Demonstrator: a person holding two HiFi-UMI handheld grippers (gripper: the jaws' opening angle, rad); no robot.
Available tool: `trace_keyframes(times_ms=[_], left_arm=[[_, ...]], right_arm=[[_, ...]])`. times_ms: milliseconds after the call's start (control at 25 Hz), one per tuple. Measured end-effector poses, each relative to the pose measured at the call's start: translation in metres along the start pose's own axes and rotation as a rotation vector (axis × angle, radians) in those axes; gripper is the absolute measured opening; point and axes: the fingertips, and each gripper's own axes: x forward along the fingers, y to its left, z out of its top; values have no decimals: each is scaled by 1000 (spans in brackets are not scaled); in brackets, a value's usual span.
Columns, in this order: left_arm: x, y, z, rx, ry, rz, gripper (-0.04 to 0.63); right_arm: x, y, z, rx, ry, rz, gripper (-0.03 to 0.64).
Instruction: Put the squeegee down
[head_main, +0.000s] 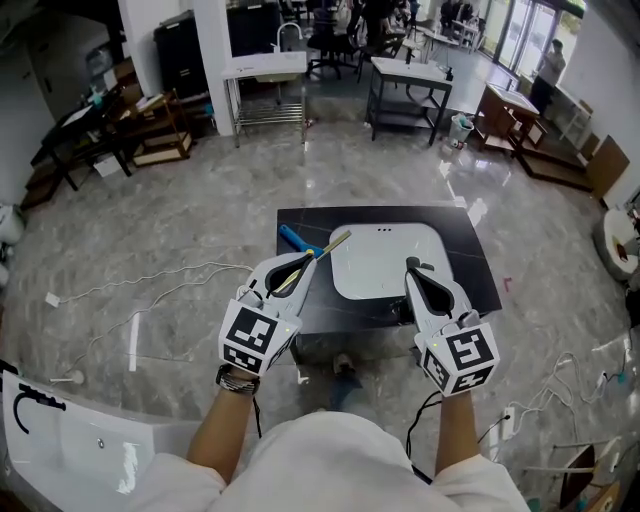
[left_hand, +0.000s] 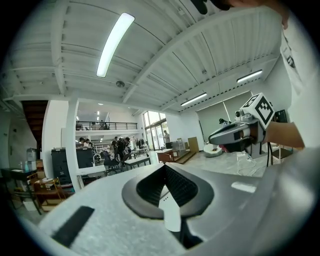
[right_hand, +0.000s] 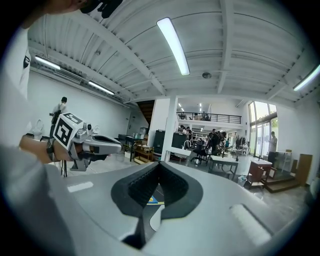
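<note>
Nearest to me, my left tool and my right tool are both clenched and carry nothing. Beyond the left one, the squeegee lies on the black worktop, close to its left edge, beside the white tray. If I sweep the left tool low, I think it can push the squeegee off this edge. I count two tools, one squeegee, one tray, one worktop.

Squeegee on the black table: its near end is tucked behind the left gripper, so no idea how it ends. The right gripper covers the white tray's front corner. People at the back are too tiny to make out.
</note>
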Motion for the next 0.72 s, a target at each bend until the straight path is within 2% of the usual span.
trace_keyframes(times_ms=[240, 720], left_arm=[[-13, 1, 26, 58, -53, 32, 6], [-15, 1, 22, 55, -40, 20, 6]], right_arm=[[-1, 8, 24, -17, -53, 21, 5], [2, 14, 20, -30, -32, 24, 5]])
